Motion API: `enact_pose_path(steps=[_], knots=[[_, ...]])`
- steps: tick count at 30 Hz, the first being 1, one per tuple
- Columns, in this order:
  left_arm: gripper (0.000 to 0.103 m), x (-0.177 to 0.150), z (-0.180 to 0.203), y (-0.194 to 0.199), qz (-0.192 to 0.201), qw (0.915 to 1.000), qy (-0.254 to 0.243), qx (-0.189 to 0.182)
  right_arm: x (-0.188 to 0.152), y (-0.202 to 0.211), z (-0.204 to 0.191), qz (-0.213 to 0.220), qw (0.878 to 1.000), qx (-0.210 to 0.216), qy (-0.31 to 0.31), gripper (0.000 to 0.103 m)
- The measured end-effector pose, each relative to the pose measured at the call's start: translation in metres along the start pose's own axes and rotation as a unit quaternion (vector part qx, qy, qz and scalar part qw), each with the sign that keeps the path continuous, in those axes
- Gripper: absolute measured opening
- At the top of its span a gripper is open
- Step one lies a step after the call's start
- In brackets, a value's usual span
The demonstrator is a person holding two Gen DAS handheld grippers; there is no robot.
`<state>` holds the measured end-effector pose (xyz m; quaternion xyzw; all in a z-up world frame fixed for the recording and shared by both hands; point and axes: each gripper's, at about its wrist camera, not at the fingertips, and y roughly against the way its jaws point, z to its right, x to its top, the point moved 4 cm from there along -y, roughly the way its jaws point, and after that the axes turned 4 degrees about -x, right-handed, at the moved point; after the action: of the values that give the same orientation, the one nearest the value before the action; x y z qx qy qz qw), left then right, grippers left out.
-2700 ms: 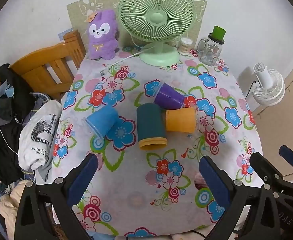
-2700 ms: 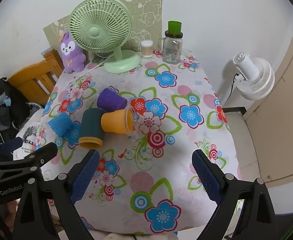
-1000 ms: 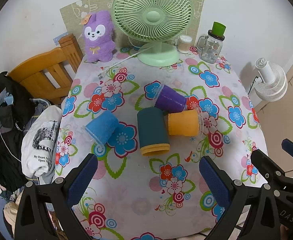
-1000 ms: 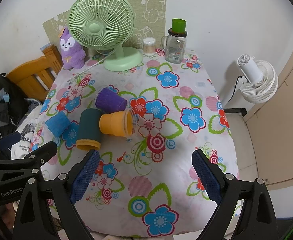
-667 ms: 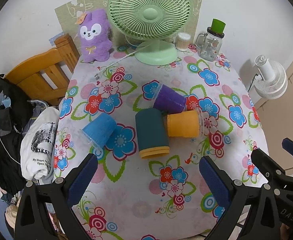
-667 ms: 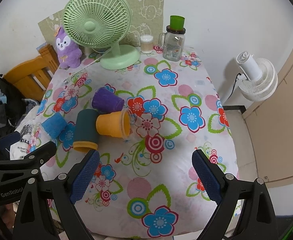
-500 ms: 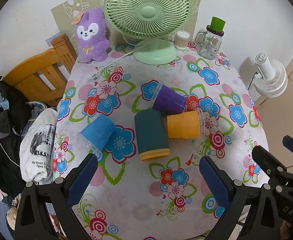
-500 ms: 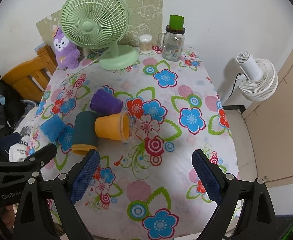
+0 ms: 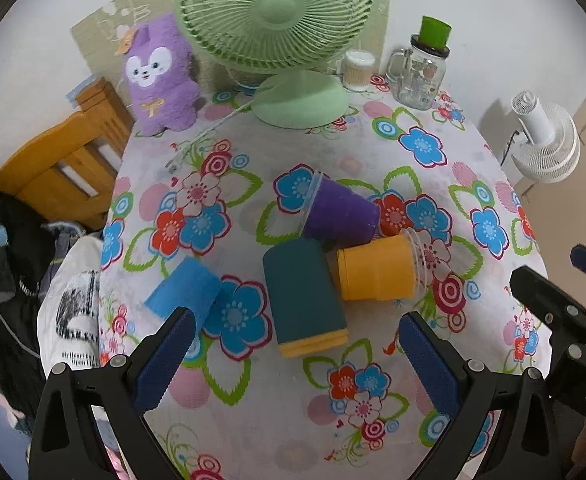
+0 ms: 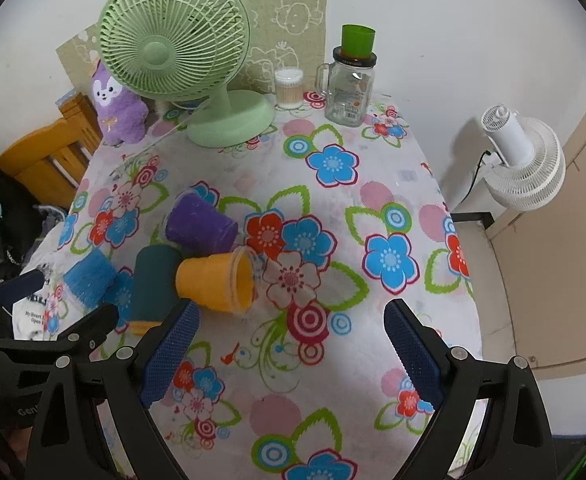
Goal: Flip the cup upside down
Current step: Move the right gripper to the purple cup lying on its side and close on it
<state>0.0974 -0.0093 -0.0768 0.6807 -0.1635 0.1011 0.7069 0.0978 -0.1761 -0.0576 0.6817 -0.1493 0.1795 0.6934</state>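
Observation:
Several cups lie on their sides on the flowered tablecloth (image 9: 373, 168): a blue cup (image 9: 183, 290), a dark teal cup (image 9: 303, 294) with a yellow rim, an orange cup (image 9: 377, 274) and a purple cup (image 9: 341, 212). They also show in the right wrist view: blue (image 10: 89, 276), teal (image 10: 153, 284), orange (image 10: 213, 276), purple (image 10: 201, 224). My left gripper (image 9: 297, 354) is open and empty, just short of the teal cup. My right gripper (image 10: 291, 344) is open and empty, near the orange cup's mouth.
A green desk fan (image 9: 281, 24), a purple plush toy (image 9: 159, 76), a cotton-swab jar (image 9: 357, 70) and a glass mug with a green lid (image 9: 423, 72) stand at the table's back. A wooden chair (image 9: 53, 168) and clothes are left; a white floor fan (image 10: 521, 160) is right.
Both grippers have moved forward toward the cups, which now look larger and closer. The cups have not moved. Both grippers stay open.

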Motion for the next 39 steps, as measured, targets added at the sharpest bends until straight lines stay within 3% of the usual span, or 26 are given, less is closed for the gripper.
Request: enact_pose_path(steps=[18, 39], knots=[[0.102, 0.048, 0.004, -0.071, -0.037, 0.9973, -0.063, -0.002, 0.035, -0.071, 0.004, -0.041, 0.999, 0.031, -0.004, 0.095], [0.102, 0.074, 0.029, -0.142, -0.086, 0.9907, -0.101, -0.028, 0.047, -0.127, 0.016, -0.082, 0.996, 0.024, -0.016, 0.095]])
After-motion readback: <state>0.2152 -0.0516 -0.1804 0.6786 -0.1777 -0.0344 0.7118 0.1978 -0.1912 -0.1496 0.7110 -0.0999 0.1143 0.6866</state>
